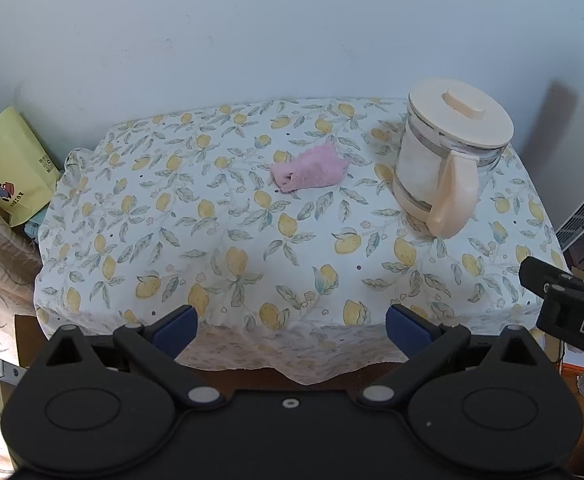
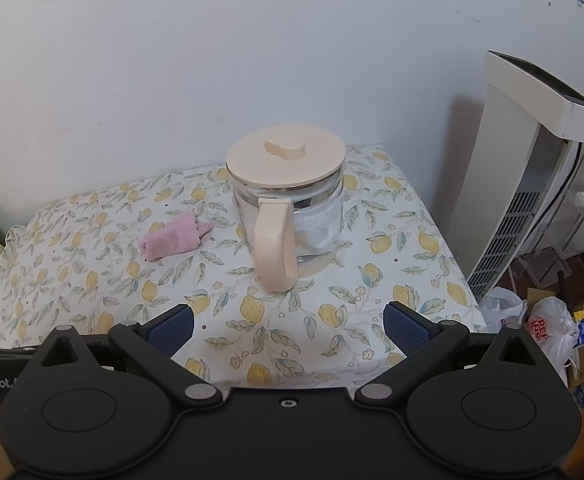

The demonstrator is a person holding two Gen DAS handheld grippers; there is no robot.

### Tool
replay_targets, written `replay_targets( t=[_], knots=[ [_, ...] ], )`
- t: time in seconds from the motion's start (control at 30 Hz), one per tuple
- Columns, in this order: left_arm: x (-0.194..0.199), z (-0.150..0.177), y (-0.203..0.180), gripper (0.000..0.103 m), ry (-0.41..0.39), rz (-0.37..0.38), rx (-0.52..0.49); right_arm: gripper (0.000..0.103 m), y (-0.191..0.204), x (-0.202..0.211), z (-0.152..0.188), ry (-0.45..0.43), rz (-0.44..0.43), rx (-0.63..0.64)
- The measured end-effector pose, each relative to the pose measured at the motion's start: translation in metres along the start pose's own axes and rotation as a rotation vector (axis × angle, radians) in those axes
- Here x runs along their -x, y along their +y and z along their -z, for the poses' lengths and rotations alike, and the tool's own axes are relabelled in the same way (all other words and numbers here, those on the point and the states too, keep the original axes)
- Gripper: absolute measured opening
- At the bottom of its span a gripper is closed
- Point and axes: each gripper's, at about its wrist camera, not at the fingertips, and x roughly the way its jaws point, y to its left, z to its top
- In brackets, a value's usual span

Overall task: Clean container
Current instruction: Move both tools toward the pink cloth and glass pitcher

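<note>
Fingers [image 2: 406, 330] of right gripper wide apart, empty; same on left gripper [image 1: 290, 326]. Lidded glass container [image 2: 288, 208] on table [image 2: 412, 240] straight ahead of right, handle toward me; pink cloth [image 1: 312, 172] nearer left.

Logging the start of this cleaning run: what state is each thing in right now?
Jug: upright on the tablecloth, handle toward the cameras.
Lid: on, closing the jug.
Pink cloth: crumpled, lying loose beside the jug, untouched.
Left gripper: jaws open, empty, short of the table.
Right gripper: jaws open, empty, facing the jug.
</note>
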Motion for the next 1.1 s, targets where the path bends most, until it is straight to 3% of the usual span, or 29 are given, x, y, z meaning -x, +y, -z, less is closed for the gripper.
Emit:
replay_targets(
  t=[0.07,0.3,0.43,0.63,0.7,1.1],
  knots=[
    [-0.003,-0.003,0.004,0.102,0.024,0.03,0.0,0.103,-0.001,0.0,0.0,-0.001,0.0,0.001],
    [0.007,0.01,-0.022,0.102,0.028,0.026,-0.008,0.103,-0.001,0.002,0.003,0.002,0.001,0.011],
    [0.001,-0.001,0.005,0.102,0.045,0.049,0.007,0.103,-0.003,0.005,0.006,0.003,0.002,0.016],
    [0.002,0.0,0.005,0.102,0.045,0.044,0.009,0.103,-0.013,0.012,0.014,0.007,0.0,0.017],
    [0.002,-0.001,0.005,0.102,0.047,0.043,0.011,0.103,0.006,-0.001,0.001,0.017,0.004,0.025],
    [0.004,-0.001,-0.002,0.102,0.034,0.037,-0.005,0.103,0.005,0.005,0.009,0.024,0.0,0.028]
  ],
)
